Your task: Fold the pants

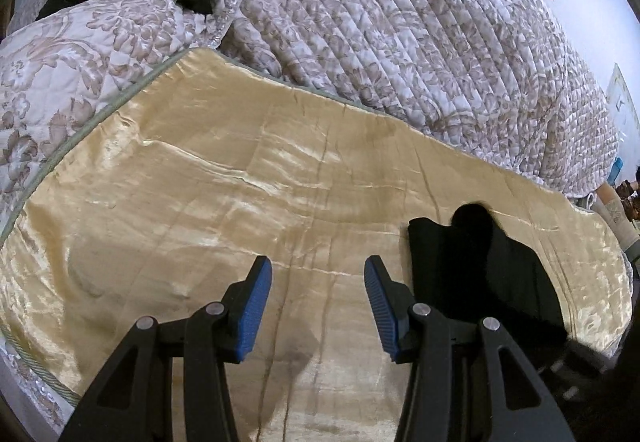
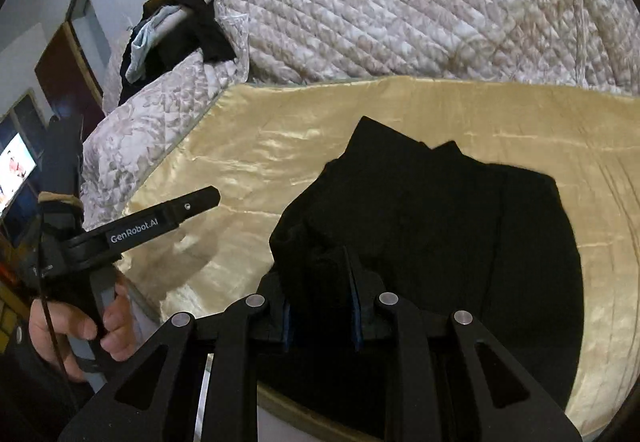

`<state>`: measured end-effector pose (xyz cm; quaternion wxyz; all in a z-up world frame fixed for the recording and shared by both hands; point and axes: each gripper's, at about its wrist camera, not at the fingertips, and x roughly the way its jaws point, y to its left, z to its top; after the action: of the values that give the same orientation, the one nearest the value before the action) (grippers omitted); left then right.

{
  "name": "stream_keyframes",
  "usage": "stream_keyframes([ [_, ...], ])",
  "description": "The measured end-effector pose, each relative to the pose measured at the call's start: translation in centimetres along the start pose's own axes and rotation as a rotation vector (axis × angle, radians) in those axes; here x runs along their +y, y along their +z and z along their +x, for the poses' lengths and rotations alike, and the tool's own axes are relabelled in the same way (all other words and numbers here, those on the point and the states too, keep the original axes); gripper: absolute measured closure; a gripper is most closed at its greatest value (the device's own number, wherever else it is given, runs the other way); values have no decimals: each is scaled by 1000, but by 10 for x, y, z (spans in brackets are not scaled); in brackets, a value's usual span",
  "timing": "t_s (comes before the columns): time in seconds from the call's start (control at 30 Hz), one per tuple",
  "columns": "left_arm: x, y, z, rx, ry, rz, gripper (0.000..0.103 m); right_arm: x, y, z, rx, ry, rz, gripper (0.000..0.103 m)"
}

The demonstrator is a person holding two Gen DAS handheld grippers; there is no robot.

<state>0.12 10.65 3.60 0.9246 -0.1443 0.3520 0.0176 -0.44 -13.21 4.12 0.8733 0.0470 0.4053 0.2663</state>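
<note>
- On a bed, a shiny gold satin blanket (image 1: 224, 178) lies spread flat, with a quilted floral bedspread (image 1: 400, 26) bunched behind it.
- The black pants (image 2: 432, 226) lie on the satin as a folded, somewhat rumpled bundle, toward the near edge of the blanket.
- The right gripper (image 2: 322, 306) points straight into the near left part of the pants; its blue-padded jaws stand narrow, with a flap of black cloth pinched between them.
- The left gripper (image 1: 318, 306) hovers over bare satin with its jaws spread wide and nothing between them.
- In the left wrist view the pants (image 1: 480, 274) lie just to the right of that gripper, right beside its right finger; whether they touch cannot be told.
- In the right wrist view the left gripper (image 2: 200, 200) shows side-on, left of the pants and apart from them, held by the person's left hand (image 2: 80, 330).
- A heap of dark and pale blue clothes (image 2: 172, 38) rests on the bedspread at the far left corner.
- A lit screen (image 2: 12, 174) glows at the far left edge.
</note>
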Motion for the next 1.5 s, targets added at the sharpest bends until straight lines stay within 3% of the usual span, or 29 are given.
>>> stream_keyframes([
  [0.23, 0, -1, 0, 0, -4, 3, 52, 14, -11, 11, 36, -7, -65, 81],
  [0.3, -2, -2, 0, 6, -5, 7, 52, 15, -17, 19, 52, 12, -111, 76],
  [0.4, -6, -1, 0, 3, -10, 18, 52, 19, -19, 13, 32, 55, -128, 57],
  [0.5, -7, -1, -1, -2, -13, 22, 52, 24, -17, -1, 27, 108, -142, 55],
  [0.6, -10, 0, -1, -2, -20, 23, 52, 17, -11, -32, -49, 171, -109, 54],
  [0.7, -18, -1, -2, -8, -39, 42, 52, -8, -10, -61, -160, 95, -47, 54],
  [0.77, -25, -1, -3, -12, -59, 60, 52, -28, -12, -60, -142, 6, 10, 54],
  [0.83, -34, -1, -5, -16, -83, 78, 52, -48, -23, -41, -28, -88, 69, 60],
  [0.87, -39, 0, -6, -16, -100, 87, 52, -53, -31, -26, 61, -73, 81, 61],
  [0.93, -49, 2, -8, -21, -129, 103, 52, -46, -32, -33, 42, -52, 34, 61],
  [0.97, -54, 3, -8, -24, -141, 110, 52, -47, -27, -37, 43, 11, 49, 61],
  [1.03, -66, 7, -7, -22, -175, 130, 52, -54, -16, -47, 7, 44, 90, 61],
  [1.1, -81, 11, -4, -17, -202, 156, 52, -67, 4, -52, -16, -21, 81, 61],
  [1.23, -118, 19, 10, 13, -255, 248, 52, -99, 36, -37, 22, -91, 79, 80],
  [1.33, -140, 20, 30, 67, -323, 299, 52, -113, 50, -15, 83, -63, 58, 84],
  [1.43, -144, 6, 58, 140, -265, 330, 57, -118, 51, 20, 188, -46, 0, 84],
  [1.5, -135, -3, 67, 156, -235, 322, 67, -134, 50, 28, 176, -74, 24, 91],
])
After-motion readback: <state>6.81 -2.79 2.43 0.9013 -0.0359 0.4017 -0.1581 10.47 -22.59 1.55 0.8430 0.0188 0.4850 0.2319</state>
